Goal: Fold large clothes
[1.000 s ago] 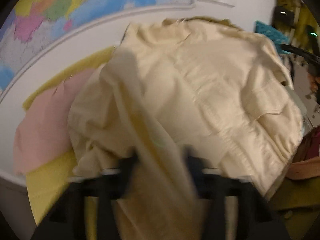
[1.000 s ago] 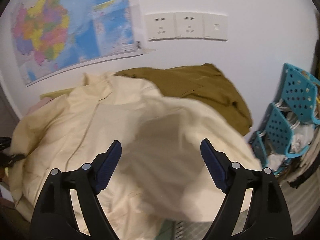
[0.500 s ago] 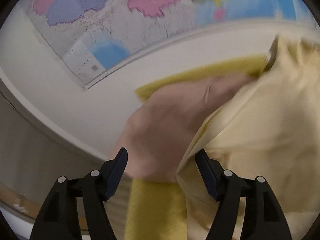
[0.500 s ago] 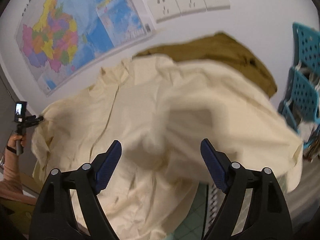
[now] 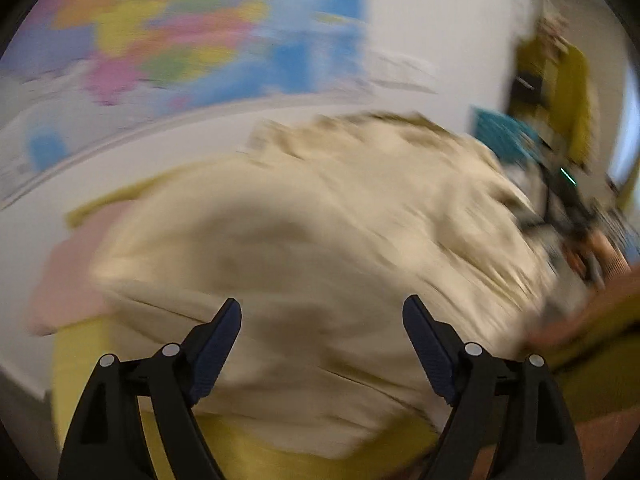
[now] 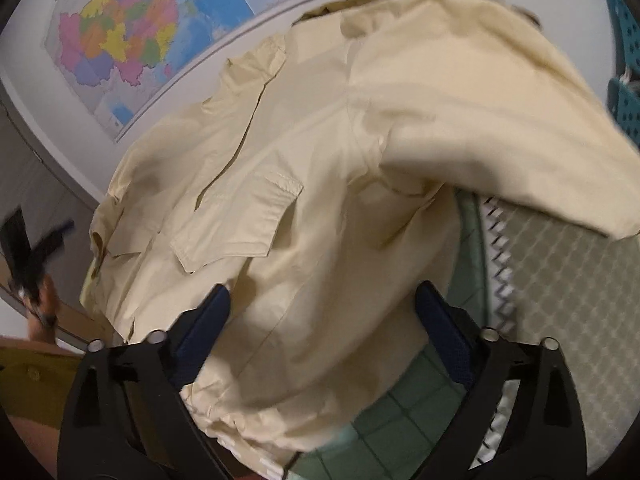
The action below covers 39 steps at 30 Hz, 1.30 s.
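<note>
Looking down both wrist cameras, we see the cream jacket [image 6: 320, 184] spread wide over the table, filling most of each view, its flap pocket [image 6: 240, 220] near the centre of the right view and a sleeve folded over toward three o'clock. Behind it at eleven o'clock the coloured wall map [image 6: 132, 40] hangs on the white wall. In the blurred left view, a pink cloth [image 5: 68, 280] and a yellow cloth [image 5: 80, 360] peek out at eight o'clock. Our left gripper [image 5: 322, 344] is released, jaws opening wide above the jacket, nothing pinched. Our right gripper [image 6: 322, 328] hangs over the jacket's hem at six o'clock, jaws closing, fabric lying between them but not clamped. A teal basket [image 6: 624, 80] sits at three o'clock.
</note>
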### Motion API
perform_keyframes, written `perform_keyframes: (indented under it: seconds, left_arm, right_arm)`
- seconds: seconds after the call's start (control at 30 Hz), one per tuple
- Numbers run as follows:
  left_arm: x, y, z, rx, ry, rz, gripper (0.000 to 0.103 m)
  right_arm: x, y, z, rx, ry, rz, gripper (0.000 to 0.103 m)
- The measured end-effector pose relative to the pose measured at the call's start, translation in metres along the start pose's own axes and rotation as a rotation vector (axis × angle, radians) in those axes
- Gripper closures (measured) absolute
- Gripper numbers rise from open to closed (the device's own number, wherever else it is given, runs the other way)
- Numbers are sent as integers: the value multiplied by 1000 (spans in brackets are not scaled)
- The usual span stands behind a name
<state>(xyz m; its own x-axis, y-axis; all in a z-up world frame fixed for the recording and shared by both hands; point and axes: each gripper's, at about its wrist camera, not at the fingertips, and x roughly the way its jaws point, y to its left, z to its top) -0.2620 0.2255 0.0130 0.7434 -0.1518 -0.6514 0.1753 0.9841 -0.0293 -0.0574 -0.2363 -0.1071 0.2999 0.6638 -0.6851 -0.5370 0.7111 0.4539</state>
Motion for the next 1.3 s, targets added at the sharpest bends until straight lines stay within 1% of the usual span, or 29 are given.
perform_keyframes:
  seconds: [0.03,0.07,0.1,0.13,0.2,0.3,0.33,0.4,0.43,0.47,0.53,0.57,0.6,0.63,0.67,0.73,0.77,0.8,0.83,0.87,0.9,0.93,1.0,1.03,1.1,1.13,1.17,1.23,1.3]
  left_arm:
    - [5,-17,-9,24,15,-50,23]
    - [10,-29,-16,35,30,-100,23]
    - [15,-38,-21,52,47,-136,23]
    - [21,-47,-27,95,69,-135,23]
    - [37,-70,-40,205,123,-79,23]
    - [65,-85,-48,282,197,10,25]
    - [68,-82,-46,281,198,9,26]
    - [66,-77,-31,261,148,11,26]
    - [65,-73,-24,246,131,19,27]
    - [64,-68,-12,212,103,25,27]
    - [59,-53,4,135,57,-6,27]
    - [61,-50,7,109,51,-27,27]
    - [64,-48,7,102,66,-54,26]
    - [72,-51,3,117,100,-72,25]
    - [79,-56,-5,150,140,-59,23]
    - [91,-73,-18,230,214,-42,22]
    - [93,-81,-26,285,234,-14,21]
    - [92,-84,-29,305,234,-7,21]
    - [86,-84,-30,304,225,-20,21]
    - [77,-80,-27,280,208,-48,21]
    - [68,-74,-23,257,184,-79,21]
    - [51,-66,-19,220,122,-133,20]
    - [25,-50,-8,160,11,-200,15]
    - [18,-46,-3,140,-21,-214,15]
    - [8,-40,7,107,-74,-227,13]
    - [10,-36,15,90,-86,-212,12]
    - [17,-36,23,80,-75,-188,12]
    - [38,-42,36,72,-32,-143,12]
    - [55,-47,46,68,-9,-135,13]
  right_arm:
    - [3,-1,1,11,0,4,50]
    - [3,-3,2,24,-3,19,60]
    - [2,-4,4,31,-12,26,89]
    - [-1,-8,6,54,-26,56,96]
    - [-10,-13,10,103,-59,94,98]
    - [-36,-17,13,140,-142,120,99]
    - [-43,-17,15,144,-166,116,99]
    - [-51,-19,19,146,-204,81,99]
    - [-50,-22,22,154,-206,81,100]
    - [-47,-24,25,160,-208,57,100]
    - [-39,-21,28,133,-199,-2,100]
    - [-30,-17,30,97,-179,-32,100]
    - [-25,-18,29,94,-161,-57,99]
    - [-19,-18,29,92,-134,-77,97]
    - [-14,-18,27,75,-102,-89,96]
    - [-9,-15,23,42,-54,-118,79]
    - [-10,-14,21,27,-39,-129,74]
    - [-12,-14,19,24,-42,-128,67]
    - [-16,-15,18,29,-46,-110,57]
    - [-22,-21,17,60,-54,-78,51]
    - [-27,-25,15,86,-67,-70,42]
    - [-32,-29,14,108,-84,-58,39]
    - [-44,-42,8,166,-131,-34,39]
    - [-49,-53,5,217,-157,-12,36]
    - [-55,-73,1,315,-203,53,35]
    - [-56,-84,0,367,-223,56,32]
    - [-57,-96,-1,424,-242,57,31]
    - [-52,-121,-5,562,-289,130,30]
    - [-50,-137,-3,647,-357,182,34]
